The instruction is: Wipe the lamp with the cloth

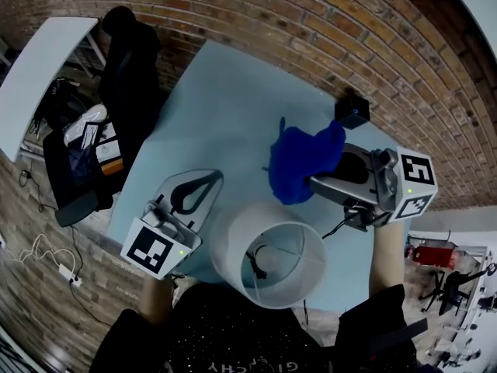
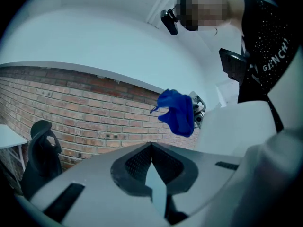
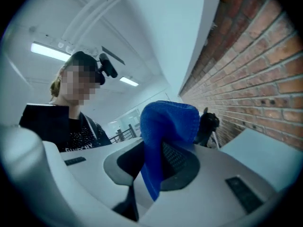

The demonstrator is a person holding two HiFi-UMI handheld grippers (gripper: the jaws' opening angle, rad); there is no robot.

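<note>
The lamp's white round shade (image 1: pixel 268 263) stands at the table's near edge, seen from above with its bulb fitting inside. A blue cloth (image 1: pixel 303 165) hangs bunched just beyond the shade, with my right gripper (image 1: pixel 314 179) shut on it. In the right gripper view the cloth (image 3: pixel 163 131) is folded between the jaws of the right gripper (image 3: pixel 158 148). My left gripper (image 1: pixel 211 179) is left of the shade, shut and holding nothing. In the left gripper view the left gripper (image 2: pixel 151 146) has its tips together, with the cloth (image 2: pixel 177 111) ahead and the shade (image 2: pixel 246 124) to the right.
The pale blue table (image 1: pixel 225 107) runs up to a brick wall (image 1: pixel 311 29). A small black box (image 1: pixel 352 113) sits near its far right corner. A black office chair (image 1: pixel 128 61) and a cluttered side surface (image 1: pixel 93 142) stand to the left.
</note>
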